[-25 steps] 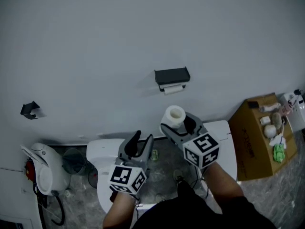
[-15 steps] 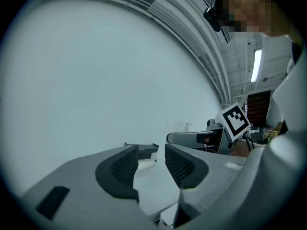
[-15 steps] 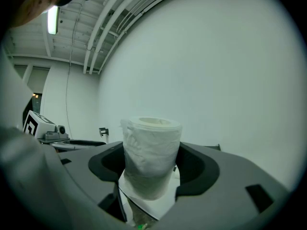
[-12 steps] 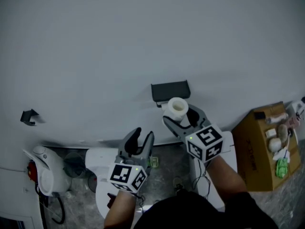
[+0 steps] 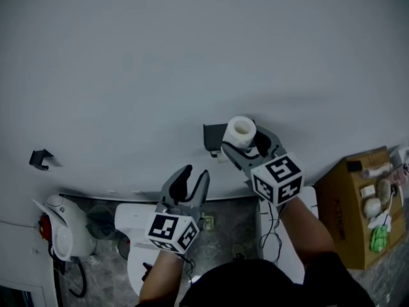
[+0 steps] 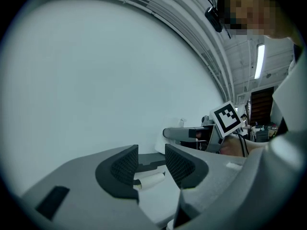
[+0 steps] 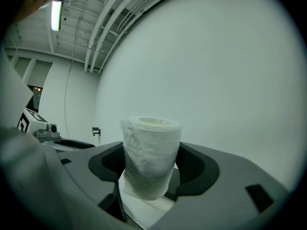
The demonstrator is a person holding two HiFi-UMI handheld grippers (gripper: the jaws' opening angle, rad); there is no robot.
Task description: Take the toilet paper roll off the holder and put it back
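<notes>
Toilet paper roll (image 7: 151, 157) stood upright, clamped between the jaws of our right gripper (image 5: 244, 141), just in front of the black holder (image 5: 213, 136) on the far wall. Our left gripper (image 5: 195, 175), nearer and further left, gripped nothing, its jaws narrowly apart.

Head cam: high up, facing steeply down the plain white wall (image 5: 192, 56). Left gripper (image 5: 195, 174) and right gripper (image 5: 246, 139) sit low-centre, at arm's reach.

Left gripper cam: low behind its grey jaws, looking level at the wall. Black wall-mounted holder (image 6: 149, 160) is framed between them, and the right gripper's black-and-white marker cube (image 6: 225, 119) is at right.

Right gripper cam: same mounting. White toilet paper roll (image 7: 151, 157) is very close and fills the centre.

Shared: wall in all three views; small black wall bracket (image 7: 96, 131) in the head and right gripper views.
</notes>
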